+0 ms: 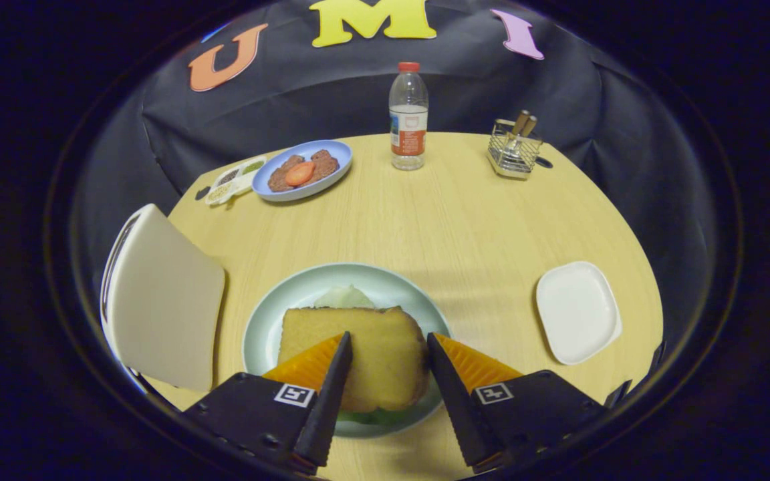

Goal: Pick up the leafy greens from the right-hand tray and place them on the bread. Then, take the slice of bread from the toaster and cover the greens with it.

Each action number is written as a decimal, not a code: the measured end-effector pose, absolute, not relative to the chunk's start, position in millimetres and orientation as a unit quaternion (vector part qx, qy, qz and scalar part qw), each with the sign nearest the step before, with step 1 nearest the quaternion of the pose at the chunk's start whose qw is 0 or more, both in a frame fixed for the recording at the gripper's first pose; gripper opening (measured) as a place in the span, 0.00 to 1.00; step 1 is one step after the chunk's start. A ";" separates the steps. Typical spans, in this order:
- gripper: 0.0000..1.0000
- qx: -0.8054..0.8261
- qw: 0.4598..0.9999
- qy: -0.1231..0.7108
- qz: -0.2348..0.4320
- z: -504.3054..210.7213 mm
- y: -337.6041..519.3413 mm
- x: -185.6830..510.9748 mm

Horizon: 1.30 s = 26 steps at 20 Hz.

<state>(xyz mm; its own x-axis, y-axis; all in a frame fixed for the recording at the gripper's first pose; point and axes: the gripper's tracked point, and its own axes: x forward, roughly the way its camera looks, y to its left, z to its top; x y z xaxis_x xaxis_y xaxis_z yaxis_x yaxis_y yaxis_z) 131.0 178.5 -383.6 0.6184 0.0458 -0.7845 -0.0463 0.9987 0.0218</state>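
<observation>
Between our gripper's (388, 344) parted fingers lies the bread (358, 351) capping the greens (345, 297); we judge only withdrawal remains.

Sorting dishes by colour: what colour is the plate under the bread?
Pale green plate, gripper view; the tool straddles the bread.

- gripper (388, 344): two wedge-shaped fingers tapering to narrow tips, inner edges finely serrated
- ribbed, ridged panel on the outer face of each finger (331, 381)
- each finger sits on a blocky dark housing with angular, faceted top faces
- one square black-and-white fiducial tag per housing, left tag (293, 395) and right tag (494, 393), both near the finger roots
- small round fastener heads along the near edge of the left housing
- fingers stand apart, not closed
</observation>
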 end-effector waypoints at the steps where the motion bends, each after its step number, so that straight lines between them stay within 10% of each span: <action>1: 0.74 -0.001 0.902 0.430 0.025 -380.7 177.2 132.1; 11: 0.96 -0.005 0.947 0.315 0.061 -260.9 156.3 102.5; 26: 0.95 -0.025 0.998 0.051 0.013 -6.0 102.5 -19.8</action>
<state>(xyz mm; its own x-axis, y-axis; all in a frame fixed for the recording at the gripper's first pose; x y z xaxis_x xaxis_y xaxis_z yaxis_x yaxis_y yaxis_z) -19.8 102.5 -6.0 0.9945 0.0239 -0.1018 -0.0289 0.9984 -0.0478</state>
